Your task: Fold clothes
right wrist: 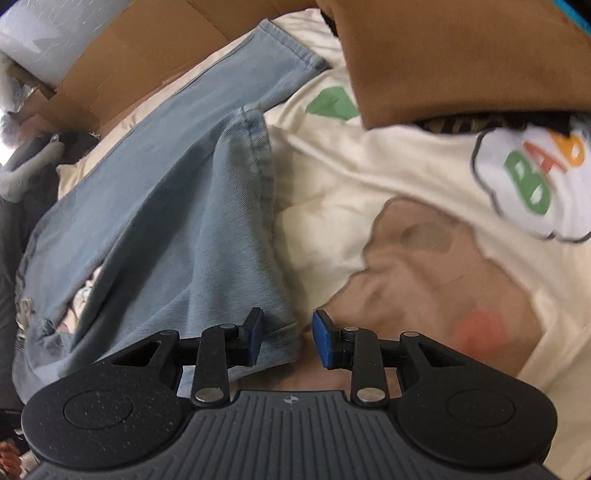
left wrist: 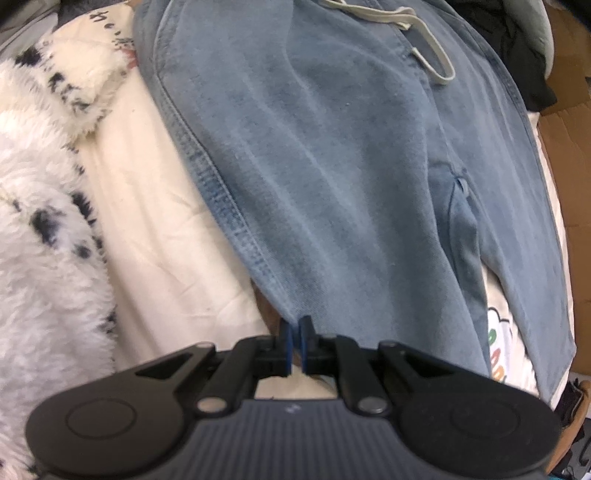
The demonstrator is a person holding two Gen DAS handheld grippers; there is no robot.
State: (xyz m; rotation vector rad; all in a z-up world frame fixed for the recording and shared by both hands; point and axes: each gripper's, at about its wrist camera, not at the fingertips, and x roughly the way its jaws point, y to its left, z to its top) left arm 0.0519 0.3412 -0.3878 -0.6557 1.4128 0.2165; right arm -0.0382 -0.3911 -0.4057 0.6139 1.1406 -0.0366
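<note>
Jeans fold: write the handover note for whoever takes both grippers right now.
Left gripper: shut on the jeans, pinching an edge of the denim at the near end.
Right gripper: open, a leg hem lies between the fingers, not yet pinched.
Jeans lie spread on the cream sheet, drawstring at the far end; the legs overlap untidily in the right wrist view.
Done: left side held. No neat fold shows.
Left: close the right gripper on the hem, then probably carry both ends toward the waist.

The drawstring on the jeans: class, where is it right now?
In the left wrist view, the drawstring lies at the top, right of centre, on the jeans.
</note>
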